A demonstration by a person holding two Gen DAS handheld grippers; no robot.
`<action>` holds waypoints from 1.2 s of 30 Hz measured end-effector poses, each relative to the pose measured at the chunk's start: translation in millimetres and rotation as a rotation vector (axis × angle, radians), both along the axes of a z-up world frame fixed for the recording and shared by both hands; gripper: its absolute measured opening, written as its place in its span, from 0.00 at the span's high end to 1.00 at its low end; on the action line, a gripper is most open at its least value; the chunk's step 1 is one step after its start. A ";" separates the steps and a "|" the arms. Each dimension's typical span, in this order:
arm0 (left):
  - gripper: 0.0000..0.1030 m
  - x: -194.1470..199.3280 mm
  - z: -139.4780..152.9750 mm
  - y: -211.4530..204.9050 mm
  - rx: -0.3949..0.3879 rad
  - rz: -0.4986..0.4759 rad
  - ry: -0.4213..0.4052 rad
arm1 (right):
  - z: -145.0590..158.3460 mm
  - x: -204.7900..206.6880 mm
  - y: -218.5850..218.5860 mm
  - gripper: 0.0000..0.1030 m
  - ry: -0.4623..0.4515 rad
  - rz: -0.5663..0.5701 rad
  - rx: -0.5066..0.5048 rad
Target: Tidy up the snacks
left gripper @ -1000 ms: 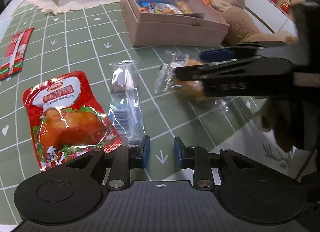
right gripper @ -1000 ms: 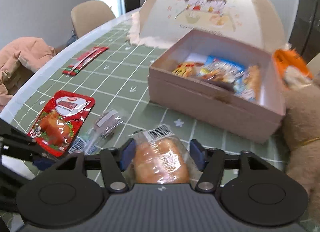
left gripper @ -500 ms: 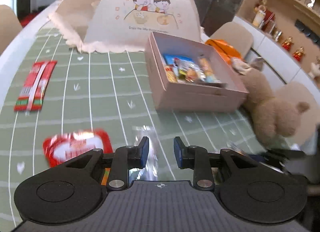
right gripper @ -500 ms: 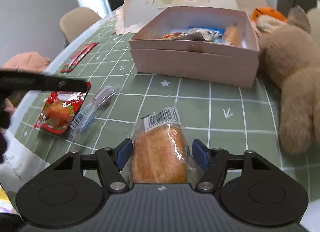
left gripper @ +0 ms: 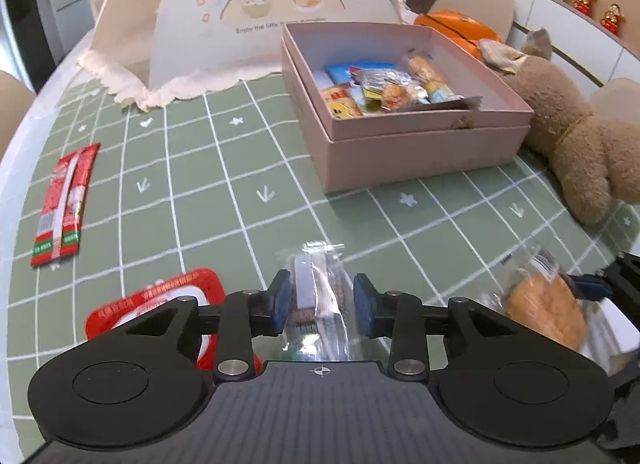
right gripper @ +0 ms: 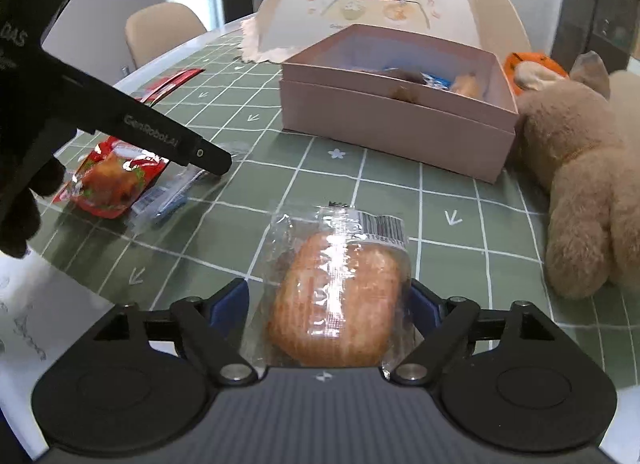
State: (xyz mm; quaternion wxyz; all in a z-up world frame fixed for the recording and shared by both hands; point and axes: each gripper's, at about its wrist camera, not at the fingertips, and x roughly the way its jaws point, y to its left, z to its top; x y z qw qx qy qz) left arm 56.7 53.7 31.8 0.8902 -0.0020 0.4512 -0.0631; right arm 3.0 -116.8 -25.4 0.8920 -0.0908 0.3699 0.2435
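Observation:
My right gripper [right gripper: 328, 304] is shut on a wrapped bread roll [right gripper: 336, 300] and holds it above the table; the roll also shows in the left wrist view [left gripper: 540, 308]. My left gripper [left gripper: 322, 298] is open, its pads either side of a clear-wrapped snack bar [left gripper: 318, 292] that lies on the green checked cloth. A red chicken-leg packet [left gripper: 160, 296] lies just left of it. An open pink box [left gripper: 400, 143] holding several snacks stands ahead. In the right wrist view the left gripper's finger [right gripper: 160, 135] reaches over the packet [right gripper: 112, 179].
A red twin-stick packet [left gripper: 64, 203] lies at the far left. A plush bear [left gripper: 580, 143] lies right of the box. A cartoon-printed food cover [left gripper: 256, 11] stands behind. The table edge runs close on the near side [right gripper: 80, 284].
My left gripper has tilted up and come down over the clear snack bar, which now sits between its pads. My right gripper has kept hold of the bread roll, shifted slightly.

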 end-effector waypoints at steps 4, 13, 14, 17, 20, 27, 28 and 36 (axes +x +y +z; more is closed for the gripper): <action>0.64 -12.1 2.6 -3.7 -0.034 -0.023 0.021 | -0.7 0.6 -0.2 0.17 -0.002 -0.008 0.009; 0.64 -28.9 8.2 -0.5 -0.173 -0.026 0.043 | -5.6 -2.3 9.0 0.03 -0.011 -0.031 0.010; 0.64 -27.7 9.9 1.7 -0.183 -0.014 0.032 | -5.9 -2.8 9.1 0.03 -0.014 -0.033 0.011; 0.64 -16.2 10.0 9.9 -0.166 0.053 0.007 | -5.7 -1.9 8.6 0.03 -0.010 -0.030 0.010; 0.64 -1.1 1.3 12.9 -0.087 0.113 0.019 | -5.2 -1.2 8.4 0.03 -0.005 -0.025 0.008; 0.58 10.1 -7.0 6.1 -0.074 0.089 0.029 | -3.3 -8.3 6.6 0.03 0.023 -0.053 -0.004; 0.58 10.3 -6.9 -0.5 -0.040 0.068 0.026 | -2.9 -8.7 6.1 0.03 0.027 -0.046 -0.007; 0.58 -10.8 -5.4 -33.4 -0.032 -0.087 0.080 | 9.3 4.2 -12.2 0.10 0.130 -0.051 -0.006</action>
